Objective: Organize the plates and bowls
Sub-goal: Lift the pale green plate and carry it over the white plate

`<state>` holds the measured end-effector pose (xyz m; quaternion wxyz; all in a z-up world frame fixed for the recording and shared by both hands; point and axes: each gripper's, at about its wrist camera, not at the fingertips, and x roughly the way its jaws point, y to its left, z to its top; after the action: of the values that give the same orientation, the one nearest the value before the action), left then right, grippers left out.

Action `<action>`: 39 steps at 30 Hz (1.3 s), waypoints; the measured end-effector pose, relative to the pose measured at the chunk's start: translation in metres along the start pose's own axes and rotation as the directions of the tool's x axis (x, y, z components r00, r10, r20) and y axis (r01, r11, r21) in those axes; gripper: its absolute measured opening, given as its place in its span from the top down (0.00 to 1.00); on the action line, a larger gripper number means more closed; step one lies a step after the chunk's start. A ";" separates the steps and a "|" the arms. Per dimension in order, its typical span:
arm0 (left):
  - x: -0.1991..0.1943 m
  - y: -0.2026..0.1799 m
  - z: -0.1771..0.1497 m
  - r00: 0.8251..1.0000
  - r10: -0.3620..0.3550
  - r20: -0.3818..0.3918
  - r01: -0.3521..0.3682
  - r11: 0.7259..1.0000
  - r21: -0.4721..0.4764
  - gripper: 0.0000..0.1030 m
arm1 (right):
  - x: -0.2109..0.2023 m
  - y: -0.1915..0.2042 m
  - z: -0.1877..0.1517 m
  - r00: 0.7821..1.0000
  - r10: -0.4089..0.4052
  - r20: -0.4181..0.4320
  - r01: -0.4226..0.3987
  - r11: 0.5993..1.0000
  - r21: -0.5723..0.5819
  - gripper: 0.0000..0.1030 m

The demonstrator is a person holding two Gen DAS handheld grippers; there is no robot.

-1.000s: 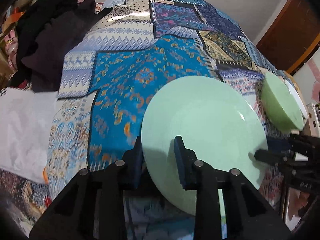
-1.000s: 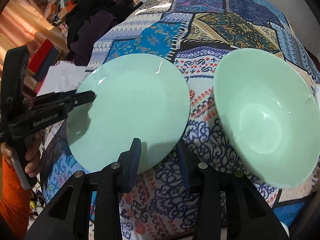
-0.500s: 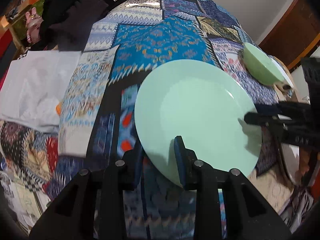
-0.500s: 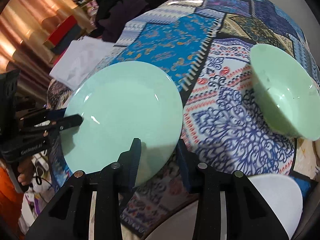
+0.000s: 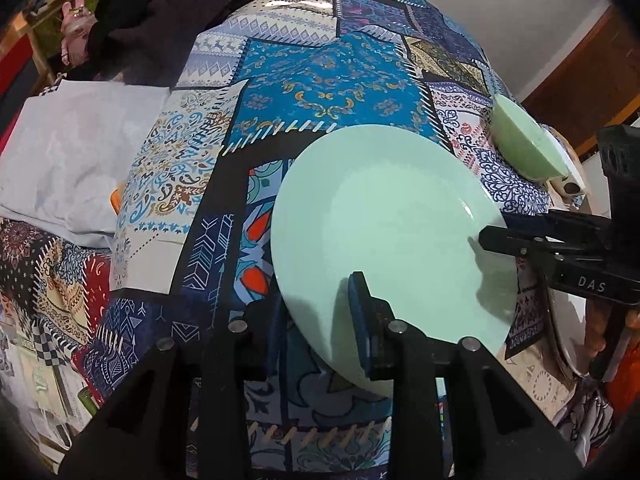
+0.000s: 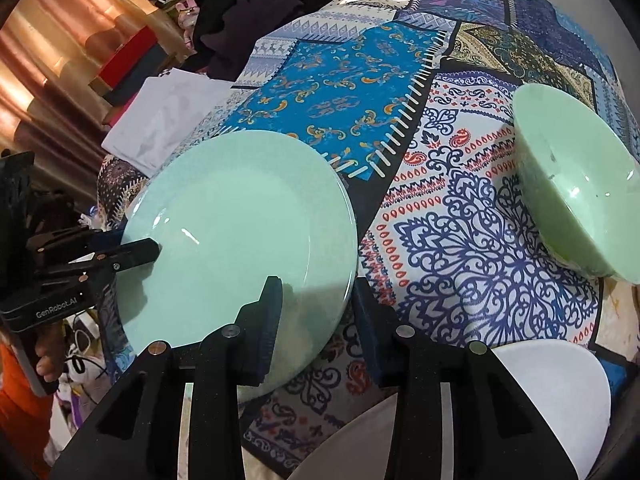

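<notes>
Two grippers carry a mint plate (image 5: 384, 232) above the patterned cloth (image 5: 320, 80): the left gripper (image 5: 316, 320) and right gripper (image 6: 316, 312) each pinch opposite rims, likely steadying it for stacking. A green bowl (image 6: 576, 200) waits nearby on the cloth.

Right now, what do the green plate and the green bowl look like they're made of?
Green plate: probably glazed ceramic or milk glass; opaque, glossy, with sharp white glints near its rim. Green bowl: seemingly the same smooth, shiny material, with bright highlights inside. Hard plastic such as melamine can't be ruled out for either.
</notes>
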<state>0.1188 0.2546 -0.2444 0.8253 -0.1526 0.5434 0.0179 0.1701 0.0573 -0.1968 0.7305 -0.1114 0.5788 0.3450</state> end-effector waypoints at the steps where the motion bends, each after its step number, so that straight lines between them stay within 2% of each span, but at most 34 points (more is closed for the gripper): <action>1: -0.001 -0.002 -0.001 1.000 0.009 0.004 -0.009 1.000 0.004 0.71 | -0.001 0.001 -0.001 1.000 -0.004 0.003 0.004 1.000 -0.003 0.67; 9: -0.011 -0.003 -0.003 1.000 0.000 0.025 0.001 1.000 -0.018 0.71 | -0.018 -0.003 -0.001 0.998 0.032 0.054 -0.034 0.999 0.037 0.68; 18: -0.044 -0.021 0.001 0.995 0.000 0.100 0.000 1.000 -0.007 0.71 | -0.057 -0.002 -0.009 0.988 0.038 0.147 -0.045 0.998 0.046 0.68; 28: -0.078 -0.062 0.000 0.985 -0.032 0.172 0.025 0.999 0.042 0.71 | -0.101 -0.014 -0.029 0.971 0.019 0.237 -0.037 0.997 0.074 0.68; 39: -0.093 -0.113 -0.009 0.978 -0.064 0.197 0.045 0.994 0.099 0.71 | -0.136 -0.041 -0.060 0.956 -0.006 0.293 -0.029 0.993 0.115 0.68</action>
<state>0.0949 0.1574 -0.1374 0.8821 -0.1259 0.4536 -0.0151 0.1380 -0.0575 -0.0994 0.8114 -0.0122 0.4841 0.3272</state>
